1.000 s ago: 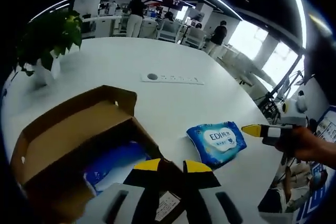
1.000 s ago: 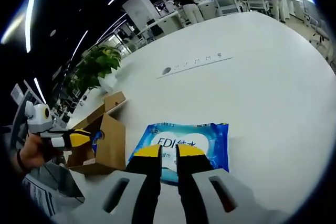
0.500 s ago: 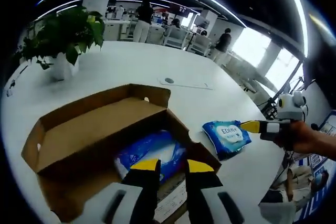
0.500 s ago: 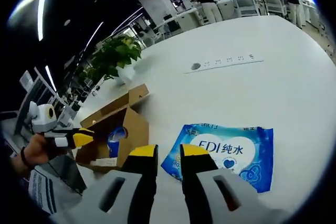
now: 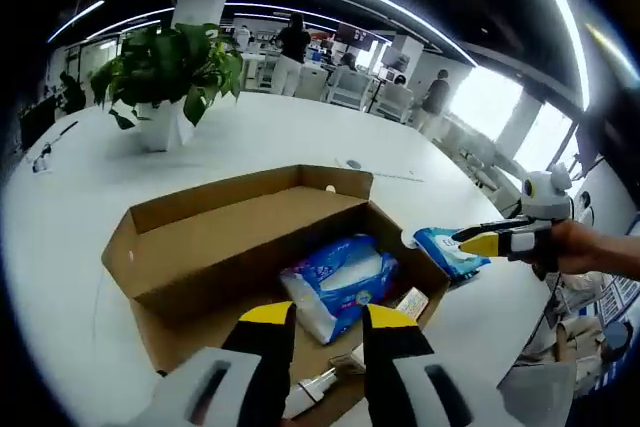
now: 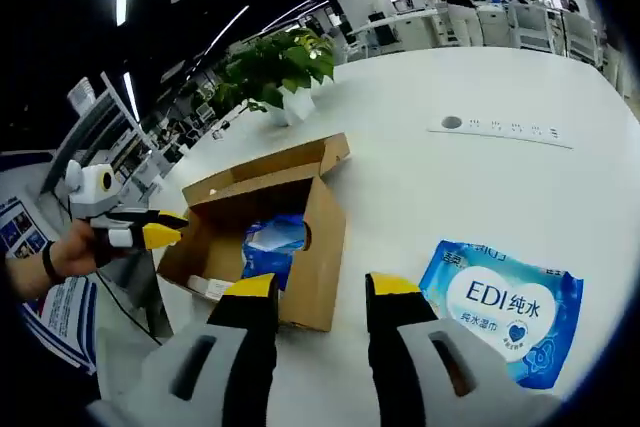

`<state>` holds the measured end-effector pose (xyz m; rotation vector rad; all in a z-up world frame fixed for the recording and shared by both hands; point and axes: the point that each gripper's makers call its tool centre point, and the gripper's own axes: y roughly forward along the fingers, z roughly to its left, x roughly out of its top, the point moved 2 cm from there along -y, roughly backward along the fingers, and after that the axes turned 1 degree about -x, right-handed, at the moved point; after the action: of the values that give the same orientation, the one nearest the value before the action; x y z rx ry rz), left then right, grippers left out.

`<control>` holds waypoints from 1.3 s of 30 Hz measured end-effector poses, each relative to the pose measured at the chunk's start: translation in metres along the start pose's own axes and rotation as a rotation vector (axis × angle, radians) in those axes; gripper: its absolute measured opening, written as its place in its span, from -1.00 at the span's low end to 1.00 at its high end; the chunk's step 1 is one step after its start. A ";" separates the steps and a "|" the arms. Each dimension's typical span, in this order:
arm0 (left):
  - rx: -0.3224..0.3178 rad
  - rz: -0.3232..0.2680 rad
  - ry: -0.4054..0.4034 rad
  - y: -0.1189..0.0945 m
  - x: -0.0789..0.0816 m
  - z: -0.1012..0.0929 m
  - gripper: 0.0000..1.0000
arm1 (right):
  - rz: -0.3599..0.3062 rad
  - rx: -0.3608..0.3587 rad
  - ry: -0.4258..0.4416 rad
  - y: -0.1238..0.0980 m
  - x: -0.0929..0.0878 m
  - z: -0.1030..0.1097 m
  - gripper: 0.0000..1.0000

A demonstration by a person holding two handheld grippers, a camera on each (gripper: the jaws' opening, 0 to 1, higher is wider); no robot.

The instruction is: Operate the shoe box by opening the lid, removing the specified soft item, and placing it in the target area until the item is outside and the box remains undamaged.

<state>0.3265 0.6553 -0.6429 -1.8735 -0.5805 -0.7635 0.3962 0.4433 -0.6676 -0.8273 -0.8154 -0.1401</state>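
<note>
An open brown cardboard shoe box [image 5: 200,247] sits on the white table [image 5: 80,207] with its lid folded back. A blue soft pack [image 5: 340,282] lies inside it, with a white card [image 5: 410,299] beside it. A second blue "EDI" wipes pack [image 6: 505,307] lies flat on the table outside the box [image 6: 322,247], also seen as the pack [image 5: 447,250] past the box's right corner. My left gripper [image 5: 330,317] hovers open over the box's near edge, holding nothing. My right gripper [image 6: 320,287] is open between the box and the outside pack, touching neither.
A potted plant [image 5: 170,67] stands at the table's far left, seen as the plant [image 6: 280,62] behind the box. A socket strip [image 6: 500,129] is set into the tabletop. Chairs and people are far behind. A hand [image 5: 590,252] holds the right gripper [image 5: 480,242].
Both cameras pulled back, so the whole box now shows. Both grippers' jaws stand wider apart than before. The right gripper has drawn away from the pack on the table.
</note>
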 end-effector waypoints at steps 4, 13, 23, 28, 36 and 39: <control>0.023 -0.018 -0.021 -0.012 -0.005 0.014 -0.44 | 0.015 0.016 -0.029 0.007 0.002 0.011 -0.30; 0.058 -0.048 -0.063 -0.030 -0.012 0.035 -0.43 | 0.036 0.049 -0.075 0.024 0.008 0.032 -0.29; 0.082 -0.076 -0.092 -0.044 -0.019 0.049 -0.43 | 0.071 0.079 -0.117 0.039 0.006 0.050 -0.28; 0.089 -0.087 -0.104 -0.050 -0.023 0.053 -0.43 | 0.087 0.088 -0.141 0.042 0.006 0.056 -0.28; 0.098 -0.084 -0.128 -0.053 -0.033 0.060 -0.43 | 0.107 0.091 -0.164 0.050 0.006 0.059 -0.29; 0.098 -0.089 -0.135 -0.055 -0.034 0.060 -0.43 | 0.123 0.093 -0.186 0.054 0.005 0.062 -0.28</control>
<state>0.2812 0.7301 -0.6523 -1.8272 -0.7781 -0.6575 0.3851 0.5242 -0.6718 -0.8079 -0.9359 0.0843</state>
